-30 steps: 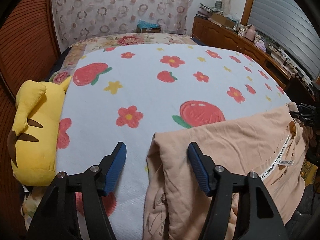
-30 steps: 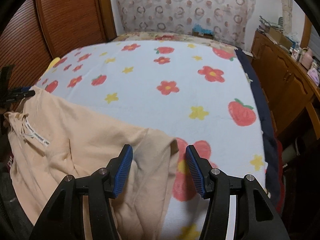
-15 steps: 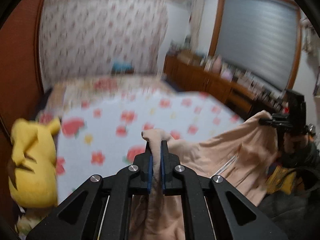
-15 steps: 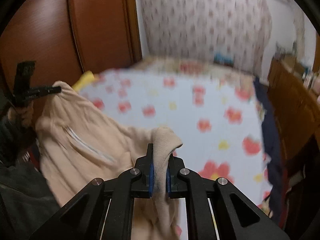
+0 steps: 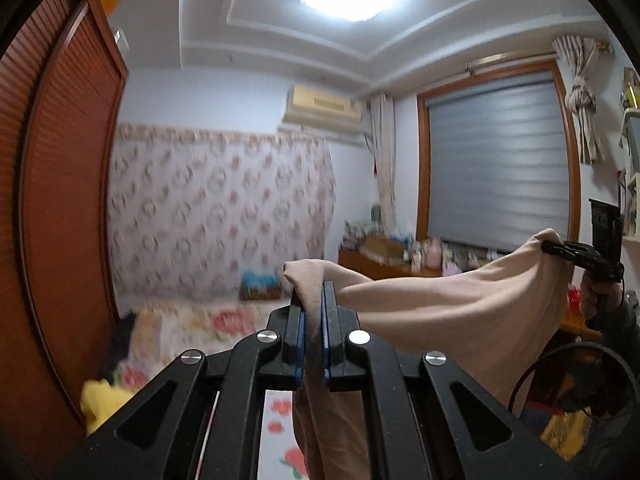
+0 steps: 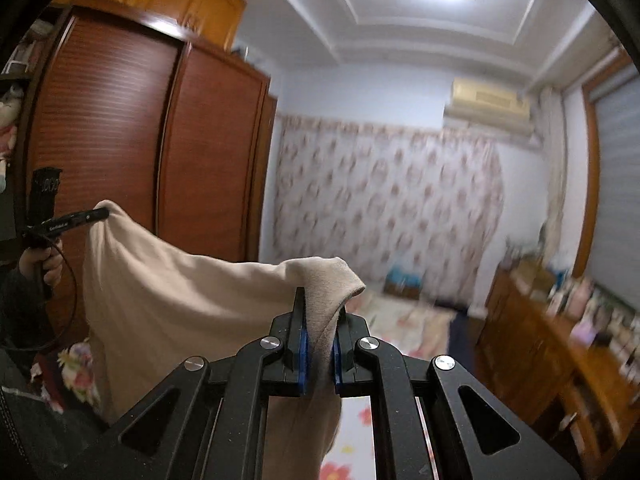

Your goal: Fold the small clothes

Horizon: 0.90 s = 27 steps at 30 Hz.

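Note:
A peach garment [image 5: 448, 312] hangs stretched in the air between both grippers. My left gripper [image 5: 313, 292] is shut on one corner of it, cloth bunched over the blue pads and trailing down below. In the right wrist view the same peach garment [image 6: 172, 300] spans leftward, and my right gripper [image 6: 320, 304] is shut on the opposite corner. Each gripper shows in the other's view: the right gripper [image 5: 560, 247] at far right, the left gripper [image 6: 94, 214] at far left, each in a person's hand. Both point level, above the bed.
The bed with its flower-print blanket [image 5: 280, 408] lies below, a yellow plush toy [image 5: 100, 400] at its left edge. A brown wardrobe [image 6: 120, 140] stands on the left, a cluttered wooden dresser [image 6: 560, 340] on the right. A floral headboard [image 5: 208, 208] backs the bed.
Both grippers closed on the garment's corners as it lay on the bed, then rose and tilted up to level, lifting the garment clear of the blanket.

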Available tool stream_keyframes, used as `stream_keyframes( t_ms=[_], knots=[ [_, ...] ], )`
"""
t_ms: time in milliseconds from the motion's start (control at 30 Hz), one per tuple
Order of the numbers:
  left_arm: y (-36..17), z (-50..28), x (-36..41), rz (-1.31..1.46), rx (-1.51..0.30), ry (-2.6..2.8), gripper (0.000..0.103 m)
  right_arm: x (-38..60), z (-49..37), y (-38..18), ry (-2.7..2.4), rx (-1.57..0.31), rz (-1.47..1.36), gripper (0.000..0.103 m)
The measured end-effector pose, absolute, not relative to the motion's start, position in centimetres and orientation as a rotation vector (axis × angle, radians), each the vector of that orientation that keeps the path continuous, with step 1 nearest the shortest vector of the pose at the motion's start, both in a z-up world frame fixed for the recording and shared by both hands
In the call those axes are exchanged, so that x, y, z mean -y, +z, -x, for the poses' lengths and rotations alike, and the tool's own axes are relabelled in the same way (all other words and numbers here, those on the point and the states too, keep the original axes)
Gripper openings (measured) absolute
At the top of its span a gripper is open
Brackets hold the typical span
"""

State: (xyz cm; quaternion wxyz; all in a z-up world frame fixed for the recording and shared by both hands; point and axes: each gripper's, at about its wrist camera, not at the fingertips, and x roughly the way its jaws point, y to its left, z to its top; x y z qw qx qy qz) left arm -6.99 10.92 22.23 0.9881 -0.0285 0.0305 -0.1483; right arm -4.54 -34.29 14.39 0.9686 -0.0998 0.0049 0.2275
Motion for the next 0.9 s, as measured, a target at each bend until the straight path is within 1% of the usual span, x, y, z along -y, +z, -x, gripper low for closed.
stream_keyframes(
  t_ms=[167,300,400,467,600,667,900],
  knots=[
    [26.0,8.7,-11.4,0.023,0.04,-0.266,0.007,34.4,8.2,19.5,0.429,0.103,0.233,0.009],
    [28.2,9.5,-11.4,-0.002,0.093,-0.239,0.007,33.9,10.2,22.4,0.413,0.163,0.256,0.009],
    [28.6,8.7,-11.6,-0.011,0.097,-0.223,0.007,33.4,10.0,23.6,0.4,0.175,0.272,0.009],
    [28.3,7.1,-11.8,-0.009,0.083,-0.219,0.007,33.0,8.3,23.5,0.386,0.158,0.288,0.009],
    [26.5,3.8,-11.3,-0.001,0.022,-0.196,0.007,31.9,3.6,22.0,0.35,0.071,0.3,0.009],
    [24.9,0.4,-11.0,-0.007,-0.027,-0.181,0.007,30.5,0.8,20.8,0.344,0.023,0.3,0.009],
    [14.9,-14.9,-10.2,-0.016,-0.242,-0.143,0.007,27.6,-13.6,15.7,0.351,-0.168,0.279,0.009]
  ],
)
